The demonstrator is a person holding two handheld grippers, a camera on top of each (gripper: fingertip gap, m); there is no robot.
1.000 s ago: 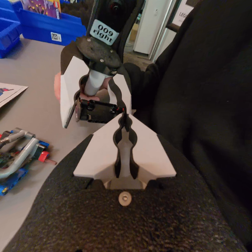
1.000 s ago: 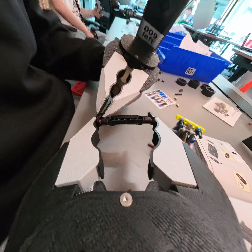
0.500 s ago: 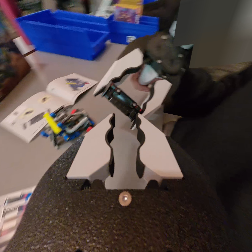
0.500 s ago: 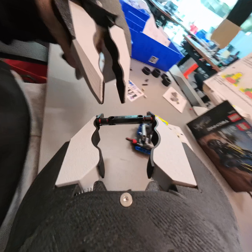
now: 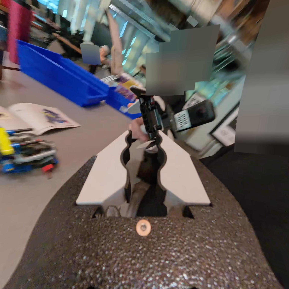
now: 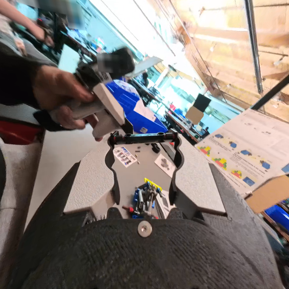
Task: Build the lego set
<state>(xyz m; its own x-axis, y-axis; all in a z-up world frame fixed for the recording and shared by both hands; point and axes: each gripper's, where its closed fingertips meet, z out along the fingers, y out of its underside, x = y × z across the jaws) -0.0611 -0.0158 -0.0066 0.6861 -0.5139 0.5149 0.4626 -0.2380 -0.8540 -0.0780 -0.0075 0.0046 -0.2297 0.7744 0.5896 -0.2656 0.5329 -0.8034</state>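
Between the right hand-held gripper (image 6: 143,138) fingertips, a black beam (image 6: 143,138) sits clamped crosswise.

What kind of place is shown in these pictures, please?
Probably a shared workshop for building brick models: blue bins and an open instruction booklet lie on a grey table, with more worktables behind.

The grey bench (image 6: 65,150) carries blue bins (image 5: 59,75) along its far edge. Behind it stand more long work tables (image 6: 179,122), and at the back there is a wall of big windows (image 6: 176,84) with strong daylight. The ceiling (image 6: 222,51) is of pale wood with thin dark rods. At the near left edge a red thing (image 6: 17,133) shows, blurred.
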